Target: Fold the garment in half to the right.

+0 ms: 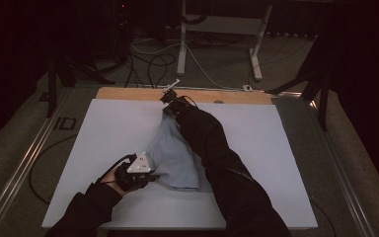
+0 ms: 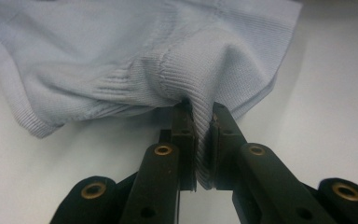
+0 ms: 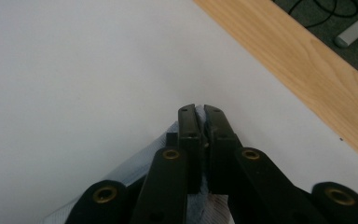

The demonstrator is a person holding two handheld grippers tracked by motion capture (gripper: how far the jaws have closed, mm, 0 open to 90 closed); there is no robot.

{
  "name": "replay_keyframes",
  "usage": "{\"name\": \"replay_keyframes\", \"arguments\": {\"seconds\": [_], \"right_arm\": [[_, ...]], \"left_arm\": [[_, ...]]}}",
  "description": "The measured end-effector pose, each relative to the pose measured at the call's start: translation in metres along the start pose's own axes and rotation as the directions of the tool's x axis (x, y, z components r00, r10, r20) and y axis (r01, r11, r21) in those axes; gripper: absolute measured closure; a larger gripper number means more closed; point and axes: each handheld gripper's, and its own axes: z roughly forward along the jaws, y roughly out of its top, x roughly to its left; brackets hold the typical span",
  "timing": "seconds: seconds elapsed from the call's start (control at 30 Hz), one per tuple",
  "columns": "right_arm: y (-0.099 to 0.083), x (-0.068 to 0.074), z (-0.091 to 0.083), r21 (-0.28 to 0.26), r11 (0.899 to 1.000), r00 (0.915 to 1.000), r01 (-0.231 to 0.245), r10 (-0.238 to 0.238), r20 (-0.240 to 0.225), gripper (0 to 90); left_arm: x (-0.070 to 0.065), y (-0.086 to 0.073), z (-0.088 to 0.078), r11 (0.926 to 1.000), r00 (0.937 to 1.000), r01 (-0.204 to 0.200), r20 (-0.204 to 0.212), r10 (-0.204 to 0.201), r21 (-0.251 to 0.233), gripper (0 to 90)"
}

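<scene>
A pale blue knitted garment (image 1: 175, 155) lies crumpled on the white table sheet (image 1: 113, 128), stretched from near left toward the far middle. My left gripper (image 1: 150, 177) is shut on a ribbed fold of the garment (image 2: 186, 70) at its near edge; the cloth is pinched between the left gripper's (image 2: 204, 140) two pads. My right gripper (image 1: 170, 101) reaches to the far end of the garment, and its (image 3: 200, 116) jaws are shut on a thin edge of the pale blue cloth (image 3: 168, 140), held a little above the sheet. The dark sleeve of the right arm hides part of the garment.
A wooden table edge (image 1: 128, 93) runs along the far side of the white sheet, also seen as a wooden strip (image 3: 303, 70) close to the right gripper. Beyond it, cables and a white desk frame (image 1: 217, 29) stand on the dark floor.
</scene>
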Motion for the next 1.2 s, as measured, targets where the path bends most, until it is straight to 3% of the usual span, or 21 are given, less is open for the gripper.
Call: {"name": "replay_keyframes", "arguments": {"seconds": [0.1, 0.7, 0.83, 1.2], "right_arm": [[0.000, 0.000, -0.004, -0.005, 1.000, 0.9999, 0.011, -0.011, -0.003, 87.6], [-0.007, -0.014, -0.042, -0.082, 0.997, 0.9997, -0.016, 0.014, -0.019, 87.6], [-0.010, -0.019, -0.052, -0.091, 0.996, 0.9997, -0.021, 0.019, -0.015, 87.6], [-0.023, -0.033, -0.079, -0.143, 0.989, 0.9989, -0.044, 0.041, -0.020, 87.5]], "left_arm": [[-0.002, 0.006, -0.001, 0.9995, 0.9995, -0.030, 0.006, 0.030, 0.006, 84.1], [-0.004, 0.034, 0.003, 0.9943, 0.9940, -0.105, 0.031, 0.105, 0.019, 84.0], [-0.006, 0.047, 0.005, 0.9886, 0.9883, -0.149, 0.038, 0.148, 0.023, 84.0], [-0.015, 0.073, 0.015, 0.9777, 0.9759, -0.209, 0.066, 0.208, 0.016, 84.0]]}}
